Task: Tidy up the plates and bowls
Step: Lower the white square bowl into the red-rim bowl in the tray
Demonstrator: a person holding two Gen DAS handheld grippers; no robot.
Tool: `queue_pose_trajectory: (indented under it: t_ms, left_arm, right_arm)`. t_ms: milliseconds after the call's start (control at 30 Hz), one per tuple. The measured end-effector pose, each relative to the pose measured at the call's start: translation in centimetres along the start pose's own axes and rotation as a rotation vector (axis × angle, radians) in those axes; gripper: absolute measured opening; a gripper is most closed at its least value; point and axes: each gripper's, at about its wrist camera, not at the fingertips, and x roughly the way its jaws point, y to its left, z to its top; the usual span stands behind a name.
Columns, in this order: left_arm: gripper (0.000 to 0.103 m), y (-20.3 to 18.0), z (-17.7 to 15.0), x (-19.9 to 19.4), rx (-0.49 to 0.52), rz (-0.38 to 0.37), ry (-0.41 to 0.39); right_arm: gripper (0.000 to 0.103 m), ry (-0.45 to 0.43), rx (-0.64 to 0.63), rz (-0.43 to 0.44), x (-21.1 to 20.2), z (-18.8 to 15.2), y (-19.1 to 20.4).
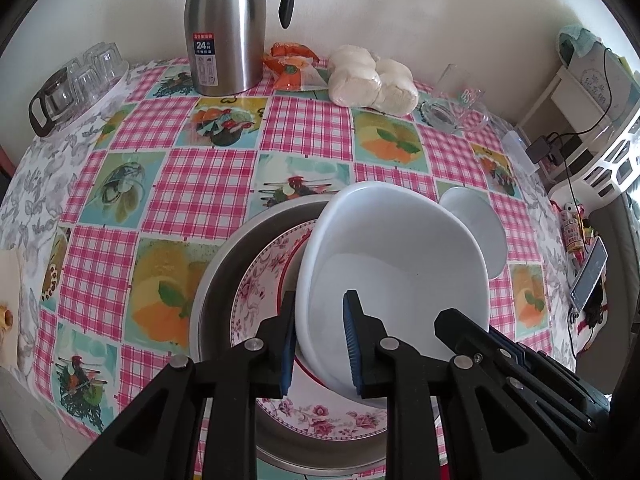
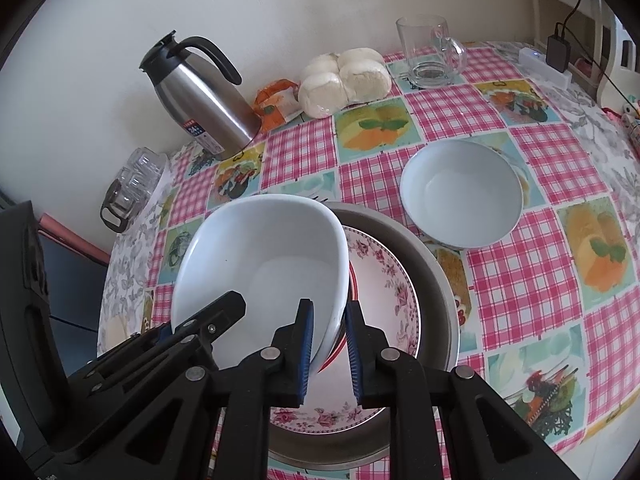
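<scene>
Two grippers, left gripper [image 1: 320, 346] and right gripper [image 2: 328, 354], each pinch opposite rims of the large white ceramic bowl [image 2: 260, 264], held over the floral-rimmed plate [image 2: 396, 292] inside the metal basin [image 2: 436, 280] near the desk's front edge. Lower it level, releasing both together.

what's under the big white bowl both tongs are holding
A floral plate with a red-rimmed dish on it, all inside a metal basin. The big white bowl covers the plate's centre and most of that dish, so what else lies there can't be seen.
</scene>
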Motion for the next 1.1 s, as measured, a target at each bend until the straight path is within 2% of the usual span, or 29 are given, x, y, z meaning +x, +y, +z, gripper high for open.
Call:
queue_pose_trajectory:
  t_ms: [567,800,1100]
  left_arm:
    - [0.027,0.0,-0.1,0.1,-0.008,-0.004,0.002]
    - [0.035,0.1,0.0,-0.7,-0.013,-0.004,-0.022]
    - [0.035,-0.1,0.1,-1.2,-0.012,-0.013,-0.036]
  right_arm:
    - [0.020,-0.003,-0.004,-0.007,-0.2,0.0,0.1]
    - [0.020,-0.022,-0.011,0.007,-0.9,0.1,0.2]
    - [0.022,-0.035,-0.009,0.011,-1.4,0.1,0.2]
